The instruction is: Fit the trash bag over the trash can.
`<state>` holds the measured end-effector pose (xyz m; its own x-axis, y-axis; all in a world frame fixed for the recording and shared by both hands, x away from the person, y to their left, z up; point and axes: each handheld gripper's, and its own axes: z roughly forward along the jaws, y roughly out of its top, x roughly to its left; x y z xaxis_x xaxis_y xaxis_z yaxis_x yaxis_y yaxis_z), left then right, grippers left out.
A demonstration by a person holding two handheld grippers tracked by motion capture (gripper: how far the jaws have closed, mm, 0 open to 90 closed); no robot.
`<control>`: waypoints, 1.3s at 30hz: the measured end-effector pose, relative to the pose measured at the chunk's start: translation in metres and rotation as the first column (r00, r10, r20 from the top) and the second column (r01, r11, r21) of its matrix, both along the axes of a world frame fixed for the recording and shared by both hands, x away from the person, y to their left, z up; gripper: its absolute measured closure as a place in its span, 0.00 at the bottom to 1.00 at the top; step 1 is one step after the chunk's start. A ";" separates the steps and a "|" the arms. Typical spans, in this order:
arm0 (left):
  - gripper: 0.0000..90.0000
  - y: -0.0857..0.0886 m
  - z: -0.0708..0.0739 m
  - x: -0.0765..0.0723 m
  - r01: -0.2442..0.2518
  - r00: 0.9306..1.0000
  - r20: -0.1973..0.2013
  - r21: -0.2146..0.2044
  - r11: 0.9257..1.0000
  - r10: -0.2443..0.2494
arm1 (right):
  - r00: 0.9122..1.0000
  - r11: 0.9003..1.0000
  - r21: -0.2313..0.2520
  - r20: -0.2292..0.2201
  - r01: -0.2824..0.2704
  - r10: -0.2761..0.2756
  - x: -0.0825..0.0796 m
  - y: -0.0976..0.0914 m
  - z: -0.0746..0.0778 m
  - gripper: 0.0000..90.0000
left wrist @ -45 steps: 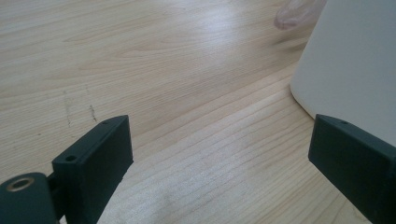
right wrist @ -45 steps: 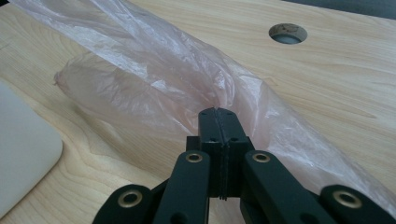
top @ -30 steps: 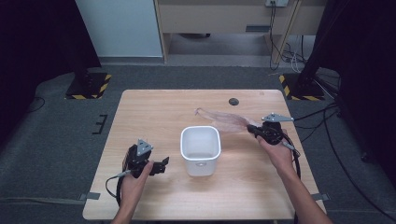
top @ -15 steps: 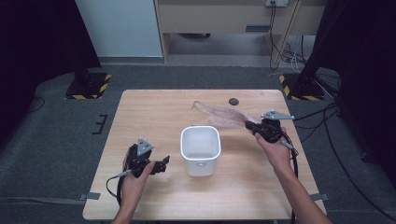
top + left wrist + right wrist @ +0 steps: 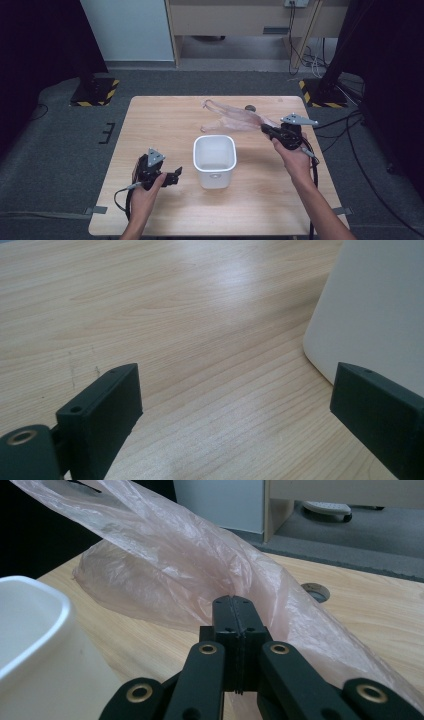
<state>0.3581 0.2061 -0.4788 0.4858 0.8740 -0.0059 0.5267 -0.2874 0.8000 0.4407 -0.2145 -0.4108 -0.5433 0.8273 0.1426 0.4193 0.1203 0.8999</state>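
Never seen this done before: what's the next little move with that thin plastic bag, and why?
Probably carry the plastic bag over the white bin. The right gripper is clamped on the bag, which hangs beyond the bin, and the left gripper waits open beside it.

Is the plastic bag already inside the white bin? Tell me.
No. The plastic bag hangs from the shut right gripper behind the white bin, whose inside shows bare white.
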 end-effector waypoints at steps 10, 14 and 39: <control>0.06 0.001 0.001 -0.001 -0.004 1.000 0.005 -0.004 1.000 0.004 | 0.999 0.999 0.036 0.028 -0.021 0.020 -0.007 0.008 0.016 1.00; 0.06 0.002 0.004 -0.001 -0.008 1.000 0.014 -0.012 1.000 0.008 | 0.999 0.998 0.057 0.037 -0.041 0.039 -0.013 0.013 0.022 1.00; 0.06 0.007 0.033 -0.019 0.046 0.994 0.102 -0.148 0.988 -0.031 | 0.981 0.980 0.051 0.045 -0.192 0.190 -0.057 0.060 0.028 1.00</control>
<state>0.3395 0.2132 -0.4462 0.5235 0.8477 -0.0859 0.4338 -0.1784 0.8832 0.3841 -0.1542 -0.3824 -0.6969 0.6992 0.1597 0.3572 0.1453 0.9227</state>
